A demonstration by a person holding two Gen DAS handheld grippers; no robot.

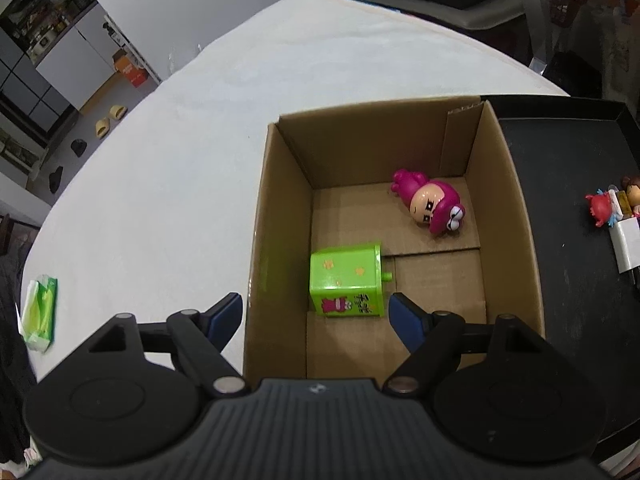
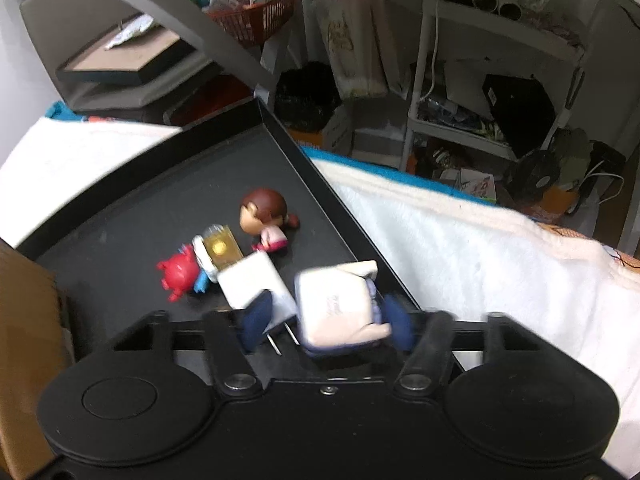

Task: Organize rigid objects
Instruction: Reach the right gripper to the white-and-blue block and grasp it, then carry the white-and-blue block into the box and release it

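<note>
In the left wrist view, an open cardboard box point(image 1: 504, 184) holds a green toy block point(image 1: 346, 280) lying on its side and a magenta-hooded figurine point(image 1: 434, 204). My left gripper point(image 1: 316, 316) is open and empty above the box's near edge, with the green block just beyond its fingertips. In the right wrist view, my right gripper point(image 2: 328, 320) is shut on a pale cream toy point(image 2: 340, 308) over the black tray point(image 2: 120, 232). On the tray lie a white charger point(image 2: 254, 284), a red crab toy point(image 2: 178, 272), a yellow piece point(image 2: 222, 252) and a brown-haired figurine point(image 2: 266, 214).
The box and tray point(image 1: 568, 184) sit side by side on a white cloth-covered table point(image 1: 180, 168). A green tissue pack point(image 1: 40, 312) lies at the table's left edge. Cluttered shelves and a red basket point(image 2: 256, 12) stand beyond the table.
</note>
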